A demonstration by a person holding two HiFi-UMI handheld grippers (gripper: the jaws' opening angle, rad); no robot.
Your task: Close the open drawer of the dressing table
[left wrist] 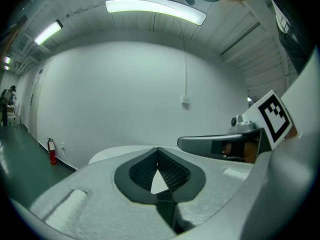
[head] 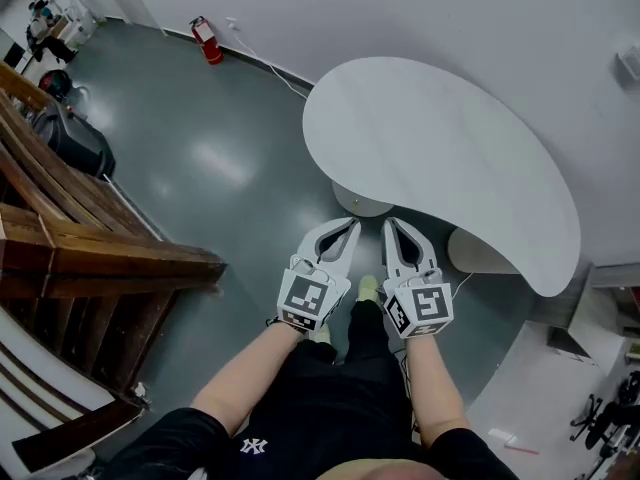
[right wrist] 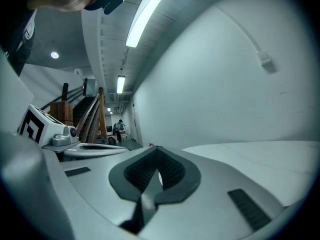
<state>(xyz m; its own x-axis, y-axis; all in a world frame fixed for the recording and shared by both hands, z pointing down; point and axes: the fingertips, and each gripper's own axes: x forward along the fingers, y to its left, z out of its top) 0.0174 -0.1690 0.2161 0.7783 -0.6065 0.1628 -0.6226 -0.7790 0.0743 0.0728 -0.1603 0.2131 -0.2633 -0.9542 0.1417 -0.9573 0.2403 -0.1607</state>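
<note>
The dressing table [head: 440, 138] is a white kidney-shaped top against the white wall, seen from above; no drawer shows from here. My left gripper [head: 350, 226] and right gripper [head: 392, 224] hang side by side just in front of the table's near edge, pointing toward it. In the left gripper view the left gripper [left wrist: 158, 149] has its tips together with nothing between them, and the table top [left wrist: 115, 151] lies beyond. The right gripper [right wrist: 156, 148] also has its tips meeting, empty, with the table top [right wrist: 260, 154] on its right.
A wooden staircase [head: 90, 238] fills the left side. A red fire extinguisher [head: 207, 40] stands by the far wall, with a white cable along the skirting. A black bag [head: 70, 138] lies by the stairs. My legs and shoes [head: 368, 288] are below the grippers.
</note>
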